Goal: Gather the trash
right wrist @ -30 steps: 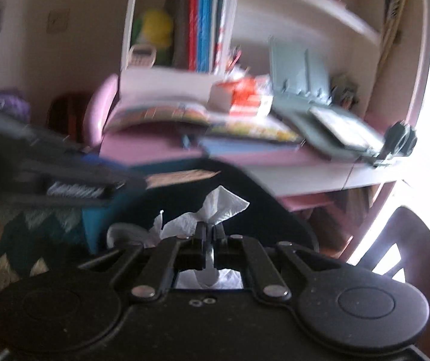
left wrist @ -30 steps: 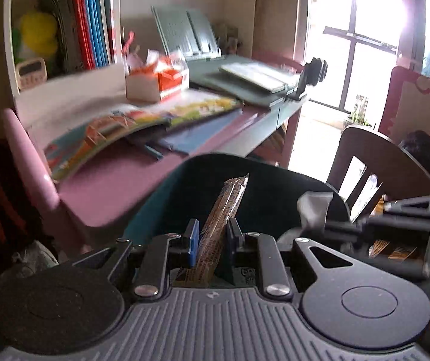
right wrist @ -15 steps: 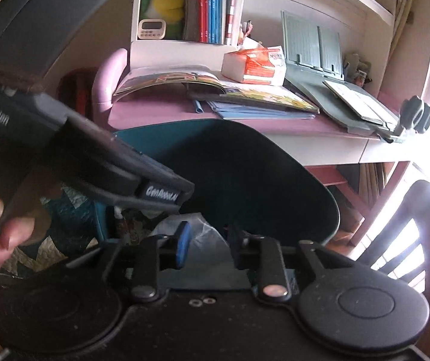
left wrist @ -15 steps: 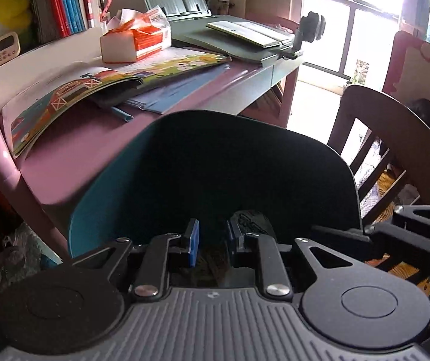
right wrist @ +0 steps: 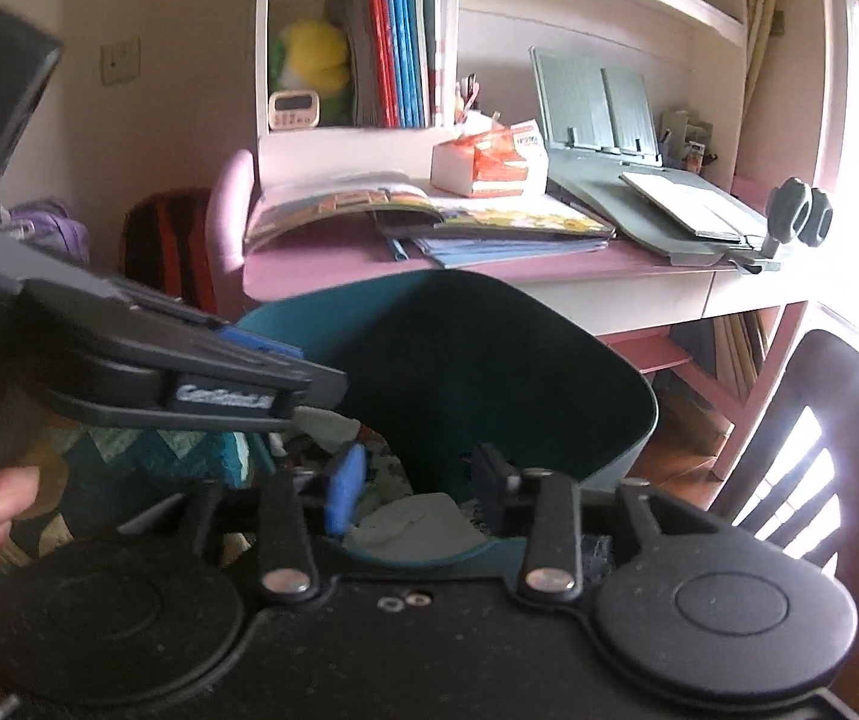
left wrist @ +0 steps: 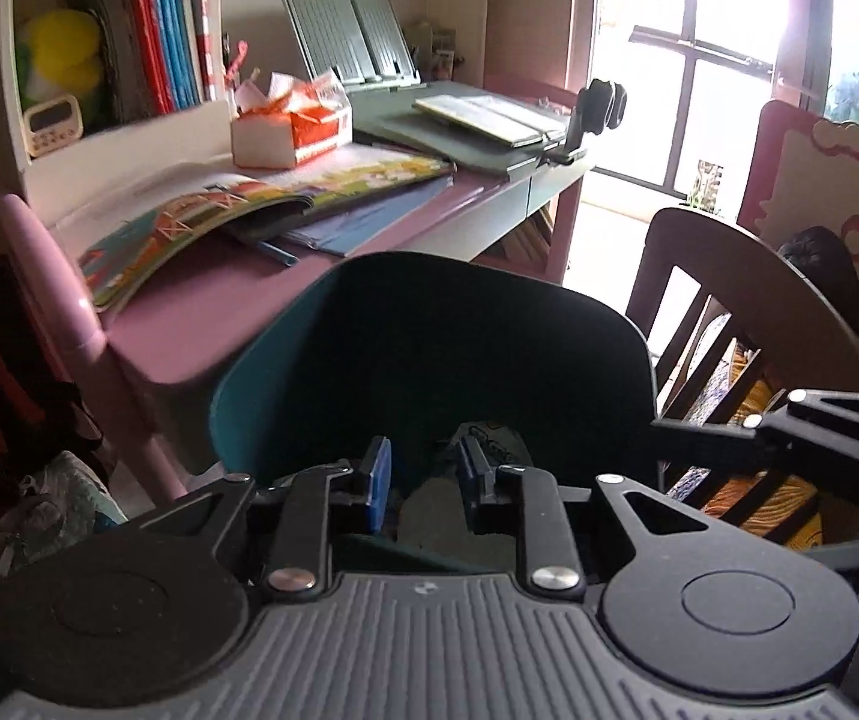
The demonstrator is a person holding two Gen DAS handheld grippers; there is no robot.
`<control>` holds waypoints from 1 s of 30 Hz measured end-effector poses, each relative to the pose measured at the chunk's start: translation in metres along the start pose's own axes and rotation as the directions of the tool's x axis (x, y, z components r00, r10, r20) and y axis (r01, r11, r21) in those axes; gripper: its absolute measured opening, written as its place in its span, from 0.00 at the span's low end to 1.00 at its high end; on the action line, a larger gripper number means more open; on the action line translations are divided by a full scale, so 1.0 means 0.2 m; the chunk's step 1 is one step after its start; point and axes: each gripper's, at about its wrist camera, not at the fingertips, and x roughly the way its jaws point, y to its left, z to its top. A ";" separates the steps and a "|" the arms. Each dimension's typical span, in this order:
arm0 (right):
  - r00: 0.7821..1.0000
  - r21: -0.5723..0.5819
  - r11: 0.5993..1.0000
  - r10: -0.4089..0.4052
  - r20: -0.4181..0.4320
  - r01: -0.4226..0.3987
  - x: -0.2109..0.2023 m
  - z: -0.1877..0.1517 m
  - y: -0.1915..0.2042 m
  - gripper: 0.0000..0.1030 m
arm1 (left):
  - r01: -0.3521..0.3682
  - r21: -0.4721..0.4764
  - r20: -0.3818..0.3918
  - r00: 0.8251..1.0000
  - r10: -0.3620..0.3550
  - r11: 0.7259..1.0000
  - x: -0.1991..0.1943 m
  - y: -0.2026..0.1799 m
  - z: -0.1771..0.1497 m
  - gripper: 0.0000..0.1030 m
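A teal trash bin (left wrist: 273,372) with a dark inside stands in front of the pink desk; it also shows in the right wrist view (right wrist: 549,360). My left gripper (left wrist: 423,468) is open and empty over the bin's mouth. My right gripper (right wrist: 414,474) is open and empty over the same bin, above a crumpled white tissue (right wrist: 423,519) that lies inside. The left gripper's body (right wrist: 177,360) crosses the left of the right wrist view. The right gripper's body (left wrist: 789,438) sits at the right of the left wrist view.
A pink desk (left wrist: 201,312) behind the bin carries an open picture book (left wrist: 249,210), blue folders, an orange tissue box (left wrist: 291,129) and a grey book stand (left wrist: 477,120). A dark wooden chair (left wrist: 729,300) stands at the right. Bags lie on the floor at the left.
A second ago my left gripper held a brown wrapper and my right gripper held the white tissue. Both have opened and dropped them into the bin, and have since lifted slightly.
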 end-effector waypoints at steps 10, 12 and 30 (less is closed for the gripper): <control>0.996 0.028 0.999 0.017 0.083 -0.020 -0.26 -0.02 0.07 0.55 | 0.008 -0.008 0.108 0.994 -0.007 1.000 -0.32 0.03 -0.11 0.66; 0.995 0.039 0.999 0.021 0.095 -0.024 -0.30 -0.02 0.08 0.55 | 0.014 -0.006 0.125 0.992 -0.013 1.000 -0.38 0.03 -0.14 0.68; 0.996 0.114 0.993 0.035 0.082 -0.045 -0.59 0.02 0.15 0.59 | 0.036 -0.039 0.162 0.986 -0.029 0.999 -0.73 0.06 -0.21 0.97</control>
